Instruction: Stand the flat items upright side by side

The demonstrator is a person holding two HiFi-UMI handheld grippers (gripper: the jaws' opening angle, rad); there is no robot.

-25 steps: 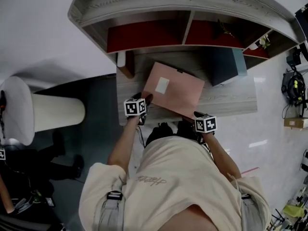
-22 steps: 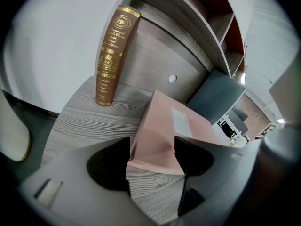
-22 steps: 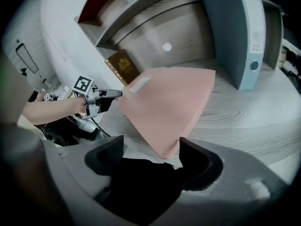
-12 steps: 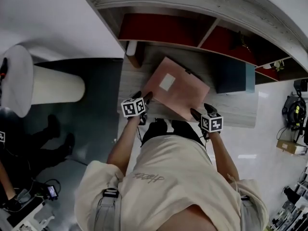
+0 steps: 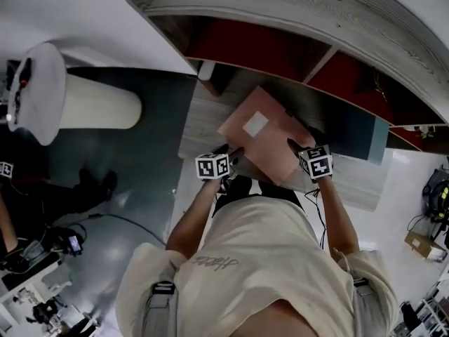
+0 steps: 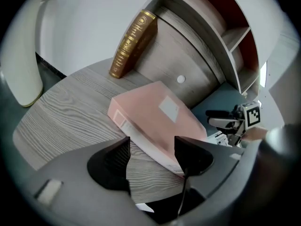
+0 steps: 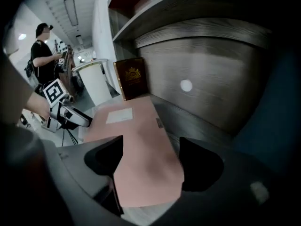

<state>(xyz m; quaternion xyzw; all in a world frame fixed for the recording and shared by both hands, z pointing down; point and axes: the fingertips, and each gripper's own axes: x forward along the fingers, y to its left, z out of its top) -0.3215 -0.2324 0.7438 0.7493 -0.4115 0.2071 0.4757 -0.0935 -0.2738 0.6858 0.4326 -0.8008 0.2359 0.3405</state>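
Observation:
A flat pink book (image 5: 263, 135) with a white label lies on the wooden desk (image 5: 200, 121). My left gripper (image 5: 230, 152) is at its near left edge. In the left gripper view the jaws (image 6: 151, 154) stand open, and the book's (image 6: 155, 117) spine runs just beyond them, past the right jaw. My right gripper (image 5: 295, 146) is at the book's right side. Its jaws (image 7: 150, 164) stand open over the book's (image 7: 136, 145) near end, and I see no pad pressing on it. Each gripper shows in the other's view: the right gripper (image 6: 230, 121) and the left gripper (image 7: 66, 112).
A gold-spined brown book (image 6: 134, 44) leans upright against the desk's back panel at the left. A teal box (image 5: 351, 135) stands at the right. Shelf bays with red backs (image 5: 266, 48) hang overhead. A white cylinder (image 5: 84, 104) stands left of the desk. A person (image 7: 44, 55) stands far off.
My right gripper has moved from the book's near corner up along its right side and has rolled. My left gripper has shifted right along the near edge. The book lies flat as before.

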